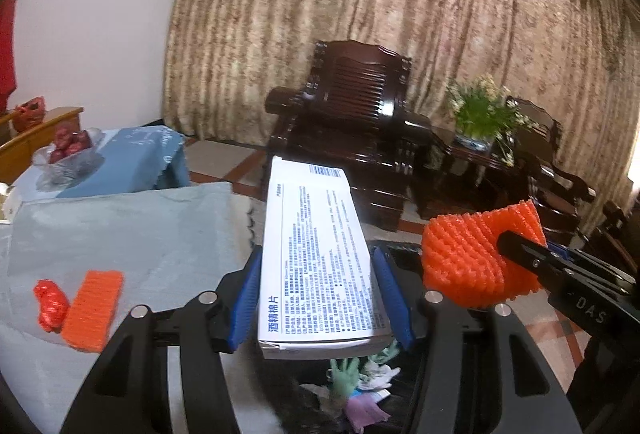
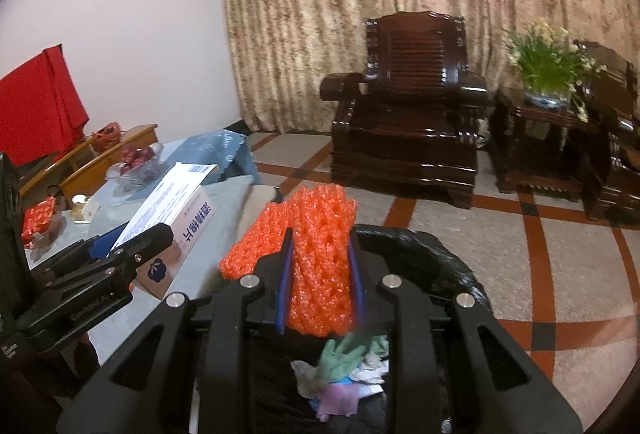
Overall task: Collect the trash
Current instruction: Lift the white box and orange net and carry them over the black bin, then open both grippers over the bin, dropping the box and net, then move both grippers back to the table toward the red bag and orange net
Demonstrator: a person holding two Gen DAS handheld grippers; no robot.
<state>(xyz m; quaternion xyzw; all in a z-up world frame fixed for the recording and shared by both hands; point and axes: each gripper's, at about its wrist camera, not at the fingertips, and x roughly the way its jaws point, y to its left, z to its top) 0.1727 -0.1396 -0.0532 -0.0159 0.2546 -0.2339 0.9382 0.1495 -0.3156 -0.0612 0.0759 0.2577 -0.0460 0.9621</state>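
Note:
My left gripper (image 1: 318, 266) is shut on a white cardboard box (image 1: 316, 246) with blue print and holds it over the black-lined trash bin (image 2: 440, 254). My right gripper (image 2: 320, 254) is shut on an orange foam net (image 2: 316, 254) above the same bin; the net also shows in the left wrist view (image 1: 476, 254). The box shows at the left in the right wrist view (image 2: 176, 222). Crumpled gloves and paper (image 2: 344, 370) lie in the bin. Another orange foam net (image 1: 94, 308) and a red crumpled wrapper (image 1: 50, 304) lie on the table.
The table has a pale blue cloth (image 1: 120, 234) and a glass bowl of red fruit (image 1: 68, 153) at the back. A dark wooden armchair (image 2: 412, 121) and a side table with a plant (image 2: 548, 73) stand across the tiled floor.

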